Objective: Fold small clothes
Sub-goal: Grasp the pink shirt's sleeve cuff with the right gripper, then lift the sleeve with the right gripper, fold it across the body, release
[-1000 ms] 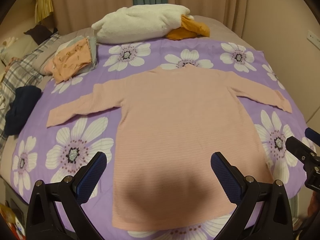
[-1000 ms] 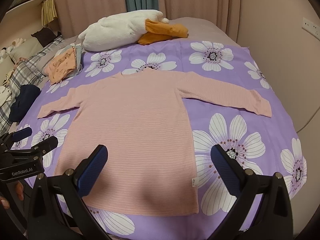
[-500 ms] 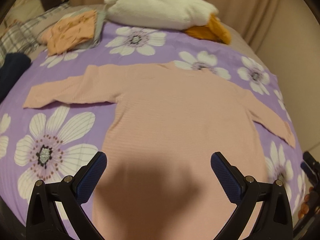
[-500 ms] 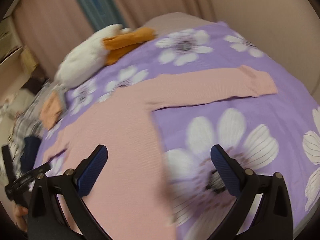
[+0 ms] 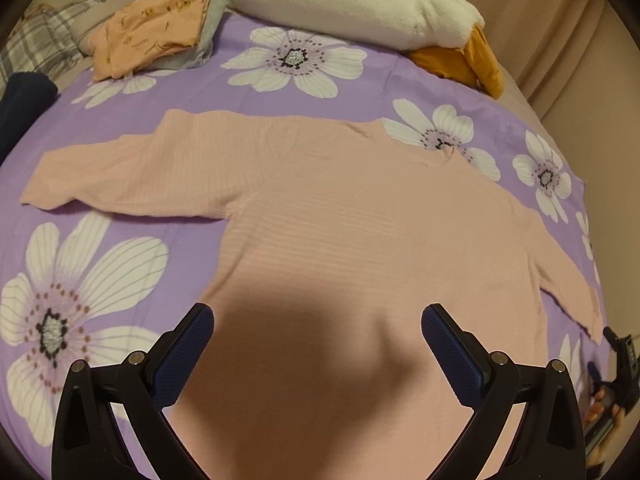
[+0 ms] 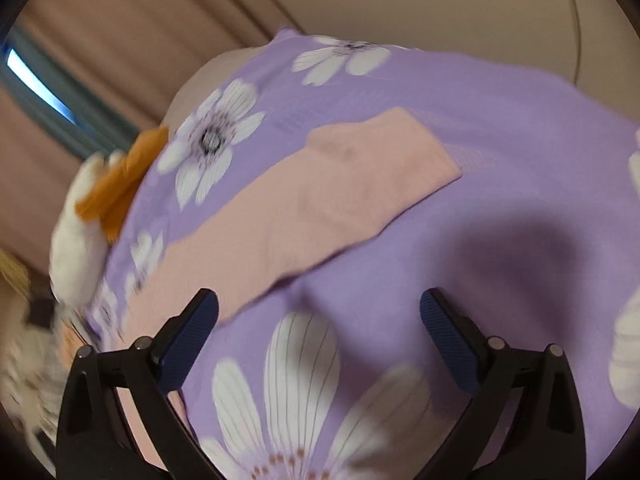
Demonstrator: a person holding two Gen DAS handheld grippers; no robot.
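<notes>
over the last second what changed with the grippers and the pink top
Both grippers closed in, still open and empty: the left gripper over the pink top's body, the right gripper swinging toward its right sleeve. The top stayed flat on the floral sheet, unfolded.

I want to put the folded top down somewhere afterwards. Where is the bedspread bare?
Bare bedspread lies below the pink top's left sleeve, on the big flower, and below the right sleeve. The far edge is crowded: folded clothes and white plush toy.
</notes>
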